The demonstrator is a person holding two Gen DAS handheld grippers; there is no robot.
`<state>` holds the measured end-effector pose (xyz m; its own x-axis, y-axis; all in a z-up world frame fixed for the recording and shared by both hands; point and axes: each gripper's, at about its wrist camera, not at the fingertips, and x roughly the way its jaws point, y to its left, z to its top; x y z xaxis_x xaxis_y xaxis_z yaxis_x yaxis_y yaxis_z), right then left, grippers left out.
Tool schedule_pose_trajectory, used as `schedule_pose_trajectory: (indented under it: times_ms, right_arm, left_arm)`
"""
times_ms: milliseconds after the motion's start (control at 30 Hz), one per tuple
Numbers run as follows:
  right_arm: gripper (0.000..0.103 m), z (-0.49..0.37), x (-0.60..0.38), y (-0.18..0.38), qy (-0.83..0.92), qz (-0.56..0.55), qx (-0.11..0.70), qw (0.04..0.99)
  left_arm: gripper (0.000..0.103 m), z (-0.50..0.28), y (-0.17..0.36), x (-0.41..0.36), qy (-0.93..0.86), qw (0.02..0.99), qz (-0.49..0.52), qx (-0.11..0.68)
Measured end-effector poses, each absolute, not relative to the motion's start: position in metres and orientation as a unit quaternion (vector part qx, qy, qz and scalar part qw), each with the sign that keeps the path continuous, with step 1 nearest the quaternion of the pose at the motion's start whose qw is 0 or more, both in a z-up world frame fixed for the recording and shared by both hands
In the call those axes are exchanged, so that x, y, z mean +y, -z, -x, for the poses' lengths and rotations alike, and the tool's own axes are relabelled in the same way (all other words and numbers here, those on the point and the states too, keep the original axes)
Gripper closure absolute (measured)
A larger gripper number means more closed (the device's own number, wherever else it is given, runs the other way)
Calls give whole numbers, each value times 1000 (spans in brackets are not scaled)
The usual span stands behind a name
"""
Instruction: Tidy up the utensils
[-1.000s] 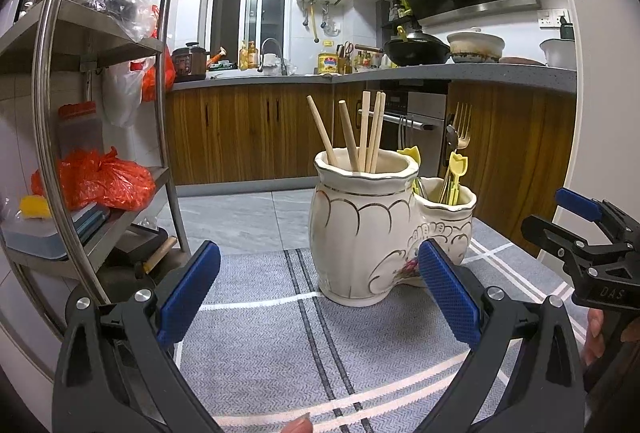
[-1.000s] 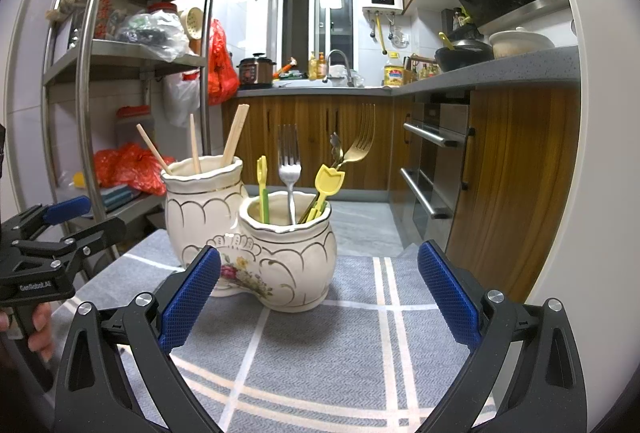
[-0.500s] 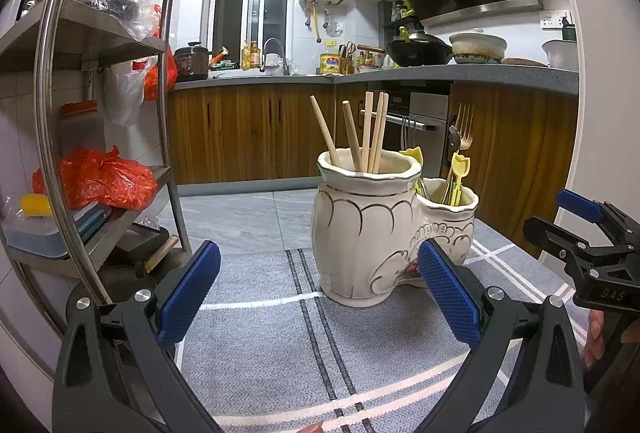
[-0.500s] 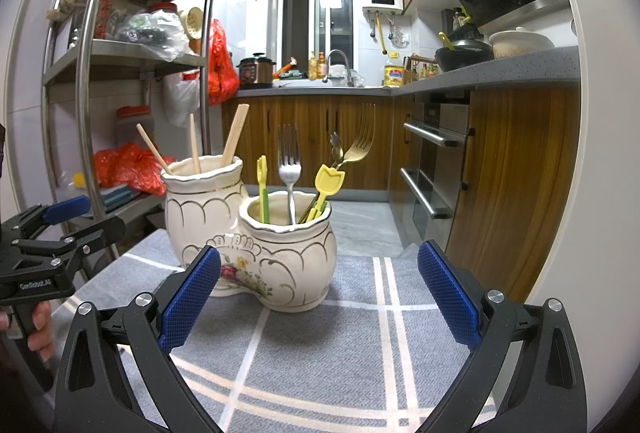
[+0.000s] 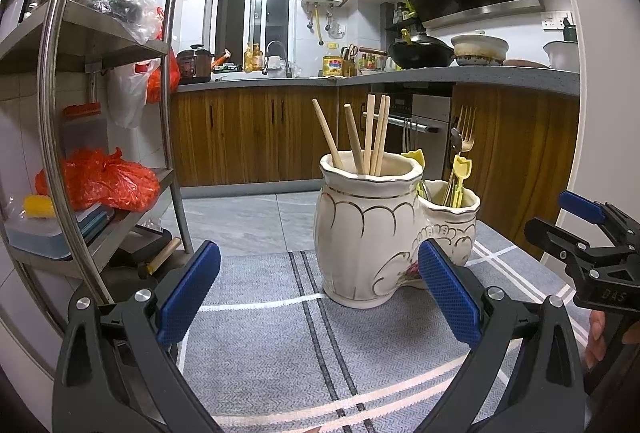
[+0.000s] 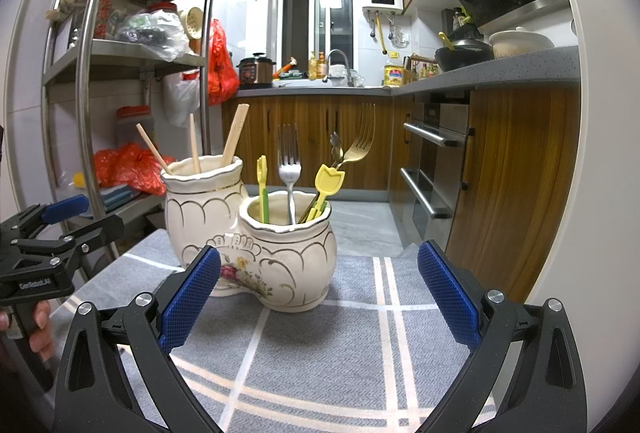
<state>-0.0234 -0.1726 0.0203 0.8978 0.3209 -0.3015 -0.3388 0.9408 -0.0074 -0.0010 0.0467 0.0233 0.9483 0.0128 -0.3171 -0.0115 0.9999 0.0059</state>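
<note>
Wooden cabinets (image 5: pixel 248 137), grey counter (image 5: pixel 460 75), steel rack (image 6: pixel 120 49), dark window (image 6: pixel 316 13).

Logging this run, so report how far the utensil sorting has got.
Done, apparently: chopsticks stand in the taller pot; forks and yellow picks in the shorter pot. In hand: nothing; left gripper and right gripper are open and empty. Left: no loose utensils show on the grey cloth.
</note>
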Motion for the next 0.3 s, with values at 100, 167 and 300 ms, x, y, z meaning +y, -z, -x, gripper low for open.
schedule_pose_trajectory:
  times_ms: [100, 167, 300]
  right_arm:
    - [5, 23, -173, -20, -169, 30, 150, 974]
    - [5, 23, -173, -20, -169, 30, 150, 974]
    - [5, 23, -173, -20, -169, 30, 150, 974]
  left_arm:
    - [5, 1, -23, 46, -7, 987, -2, 161]
    - [5, 1, -23, 47, -8, 987, -2, 161]
    - [5, 3, -24, 47, -8, 987, -1, 159]
